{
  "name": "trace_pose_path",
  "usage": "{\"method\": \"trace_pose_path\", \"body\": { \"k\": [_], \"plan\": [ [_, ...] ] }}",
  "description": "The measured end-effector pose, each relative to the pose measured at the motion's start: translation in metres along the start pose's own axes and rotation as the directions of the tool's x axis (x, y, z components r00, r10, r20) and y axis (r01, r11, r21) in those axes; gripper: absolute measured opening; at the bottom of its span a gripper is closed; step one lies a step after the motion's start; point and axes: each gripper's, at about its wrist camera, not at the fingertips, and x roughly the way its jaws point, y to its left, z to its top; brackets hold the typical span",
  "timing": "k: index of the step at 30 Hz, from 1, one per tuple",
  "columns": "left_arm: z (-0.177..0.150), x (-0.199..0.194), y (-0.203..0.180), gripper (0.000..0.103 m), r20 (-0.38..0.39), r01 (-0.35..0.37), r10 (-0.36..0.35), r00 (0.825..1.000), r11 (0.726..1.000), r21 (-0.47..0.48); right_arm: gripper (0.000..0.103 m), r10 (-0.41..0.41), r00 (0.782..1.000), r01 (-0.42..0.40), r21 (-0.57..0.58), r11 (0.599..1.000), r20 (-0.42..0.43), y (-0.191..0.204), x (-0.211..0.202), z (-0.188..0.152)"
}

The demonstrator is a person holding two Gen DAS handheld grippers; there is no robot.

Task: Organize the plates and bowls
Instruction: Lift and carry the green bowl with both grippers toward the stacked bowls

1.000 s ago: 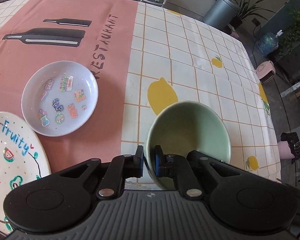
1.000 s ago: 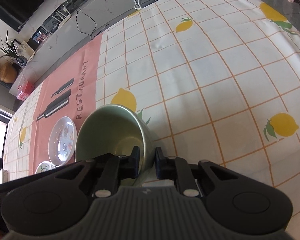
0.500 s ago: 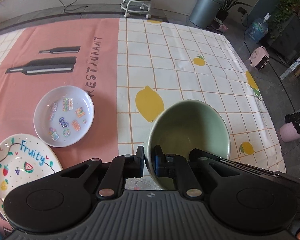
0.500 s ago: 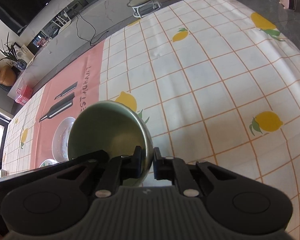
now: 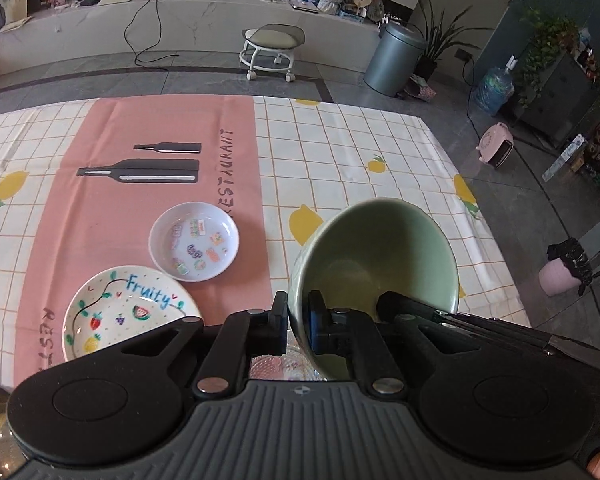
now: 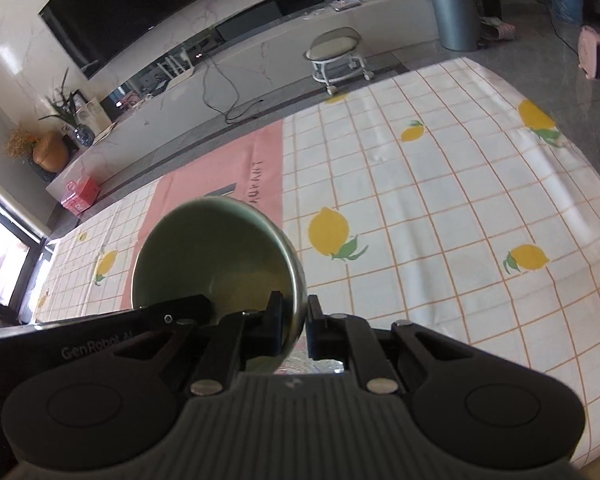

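A pale green bowl (image 5: 374,264) is held in the air above the table, tilted. My left gripper (image 5: 298,326) is shut on its left rim. My right gripper (image 6: 292,330) is shut on its right rim; the bowl (image 6: 216,256) fills the middle left of the right wrist view. A small lilac plate (image 5: 194,241) with stickers lies on the pink cloth. A white "Fruity" plate (image 5: 126,312) lies in front of it, partly hidden by my left gripper. A clear glass dish (image 5: 276,364) shows under the bowl, mostly hidden.
The table has a pink runner (image 5: 160,184) and a lemon-check cloth (image 6: 440,208). A stool (image 5: 274,50), a bin (image 5: 394,60) and a pink heater (image 5: 496,150) stand on the floor beyond the far and right table edges.
Both grippers have lifted the green bowl upward off the table. The table and plates now look farther below, and the room beyond has come into view.
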Motion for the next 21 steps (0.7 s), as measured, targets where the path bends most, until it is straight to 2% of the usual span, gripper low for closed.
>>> {"method": "trace_pose_path", "body": {
  "k": [2, 5, 10, 13, 17, 21],
  "plan": [
    [-0.004, -0.019, 0.015, 0.011, -0.006, 0.013, -0.013, 1.0, 0.999, -0.031, 0.009, 0.024, 0.999, -0.022, -0.054, 0.998, 0.027, 0.021, -0.015, -0.004],
    [-0.013, -0.045, 0.032, 0.011, -0.002, -0.007, 0.007, 1.0, 0.998, -0.061, 0.01, 0.055, 0.998, -0.052, -0.112, 0.992, 0.022, 0.051, -0.029, -0.014],
    [-0.042, -0.082, 0.06, 0.011, 0.075, -0.054, 0.061, 0.995, 0.994, -0.096, 0.01, 0.085, 0.996, -0.085, -0.221, 0.972, -0.01, 0.099, -0.039, -0.036],
    [-0.058, -0.095, 0.08, 0.011, 0.085, -0.077, 0.087, 0.993, 0.99, -0.121, 0.01, 0.104, 0.993, -0.116, -0.269, 0.956, -0.061, 0.123, -0.038, -0.05],
    [-0.074, -0.105, 0.109, 0.012, 0.083, -0.052, 0.066, 0.994, 0.987, -0.153, 0.01, 0.123, 0.987, -0.149, -0.306, 0.94, -0.103, 0.147, -0.034, -0.065],
    [-0.089, -0.11, 0.134, 0.012, 0.098, -0.017, 0.04, 0.994, 0.975, -0.221, 0.01, 0.114, 0.987, -0.148, -0.344, 0.927, -0.117, 0.169, -0.031, -0.077]
  ]
}}
